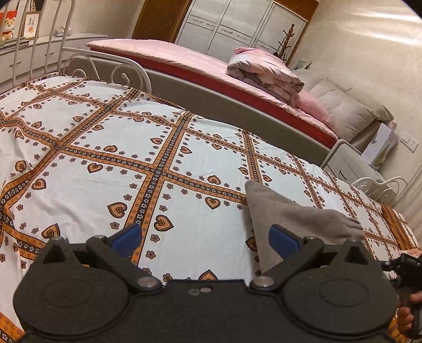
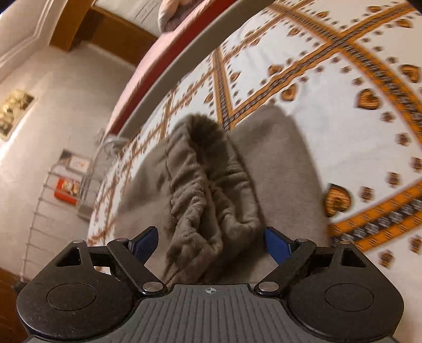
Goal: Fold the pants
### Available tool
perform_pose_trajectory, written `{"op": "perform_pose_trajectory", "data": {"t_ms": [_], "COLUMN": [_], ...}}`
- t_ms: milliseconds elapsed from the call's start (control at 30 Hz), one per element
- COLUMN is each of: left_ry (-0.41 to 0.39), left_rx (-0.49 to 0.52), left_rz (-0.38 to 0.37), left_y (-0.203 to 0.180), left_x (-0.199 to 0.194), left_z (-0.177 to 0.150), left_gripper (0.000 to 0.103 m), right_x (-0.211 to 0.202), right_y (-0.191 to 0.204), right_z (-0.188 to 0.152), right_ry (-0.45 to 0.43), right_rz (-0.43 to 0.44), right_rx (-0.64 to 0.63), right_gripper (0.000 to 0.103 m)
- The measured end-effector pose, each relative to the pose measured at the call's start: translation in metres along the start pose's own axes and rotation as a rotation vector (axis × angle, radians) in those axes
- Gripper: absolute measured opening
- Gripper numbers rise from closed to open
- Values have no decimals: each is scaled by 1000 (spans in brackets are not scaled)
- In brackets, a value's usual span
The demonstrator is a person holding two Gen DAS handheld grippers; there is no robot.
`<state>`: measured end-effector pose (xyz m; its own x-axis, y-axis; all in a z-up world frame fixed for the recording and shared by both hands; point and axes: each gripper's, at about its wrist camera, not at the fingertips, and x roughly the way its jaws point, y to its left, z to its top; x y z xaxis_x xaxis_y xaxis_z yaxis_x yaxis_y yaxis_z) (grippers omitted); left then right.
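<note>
The grey fleece pants lie on the bed, on its white sheet patterned with orange bands and hearts, toward the edge nearest the person and off to the right end. In the right wrist view their gathered elastic waistband is bunched up in a ridge, sitting on the flatter grey cloth beneath.

The right gripper hangs low over that waistband with its blue fingers spread wide apart; the bunched cloth sits in the gap between them, but neither finger presses it. That view is blurred.

The left gripper is also spread wide, gripping nothing, held above bare sheet with a corner of the pants just beside its right-hand finger.

Beyond the far edge of the bed stands a second bed with a pink cover, carrying a rolled quilt and cushions. A white wardrobe stands behind it, and a white curled metal bed frame rises at the far corner.
</note>
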<state>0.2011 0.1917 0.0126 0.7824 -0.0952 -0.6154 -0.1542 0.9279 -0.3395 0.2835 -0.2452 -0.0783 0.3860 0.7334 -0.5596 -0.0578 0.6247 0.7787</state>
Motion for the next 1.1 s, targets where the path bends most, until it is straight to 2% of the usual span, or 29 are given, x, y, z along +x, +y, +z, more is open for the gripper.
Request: {"op": "perform_pose_trajectory", "data": {"t_ms": [33,67,100,167,267,333,367,400,467,500,567,633,667,733,800,833,900,1000,1067,1100], "left_ry": [3,8,12,14,14,16,19,22,27,29,29,29,28,25,27,37,57,88,131,195], "left_rx": [3,9,15,16,15,14,14,15,19,19,18,32,45,69,90,106,144,185,220,237], "left_rz": [0,1,4,5,5,3,3,3,2,0,-10,-29,-40,-71,-100,-109,-118,-128,-124,-87], "left_y": [-1,-2,-4,-5,-6,-7,-8,-9,-12,-14,-19,-25,-29,-37,-46,-52,-68,-88,-100,-104], "left_x": [1,2,3,4,6,8,9,11,14,16,17,17,17,18,21,25,36,52,68,81], "left_z": [-1,-1,-1,-1,-1,-1,-2,-2,-1,-2,-3,-4,-5,-8,-11,-13,-17,-23,-31,-37], "left_gripper": [96,96,96,96,96,96,96,96,96,96,96,96,97,97,97,97,97,97,97,97], "right_x": [6,8,12,4,-34,-56,-60,-60,-47,-36,-37,-47,-51,-63,-84,-89,-91,-63,-38,-28], "right_y": [5,11,15,22,36,35,28,14,-20,-38,-52,-40,-34,-18,9,20,29,33,20,10], "right_z": [1,3,3,1,0,-3,-3,-2,4,6,11,10,9,6,-3,-5,-8,-7,-9,-7], "right_ry": [3,7,13,-20,-128,-179,-185,-177,-104,-37,-39,-53,-59,-127,-253,-300,-338,-256,-130,-84], "right_rz": [-1,-10,-11,49,203,233,209,145,-26,-81,11,-15,-30,-73,-176,-194,-163,-191,-294,-341], "right_rx": [-20,-43,-60,-63,-65,-61,-43,-8,76,122,180,100,75,-15,-183,-259,-330,-384,-385,-354], "right_gripper": [85,56,36,29,28,28,28,28,29,30,31,37,43,44,44,44,44,44,45,50]}}
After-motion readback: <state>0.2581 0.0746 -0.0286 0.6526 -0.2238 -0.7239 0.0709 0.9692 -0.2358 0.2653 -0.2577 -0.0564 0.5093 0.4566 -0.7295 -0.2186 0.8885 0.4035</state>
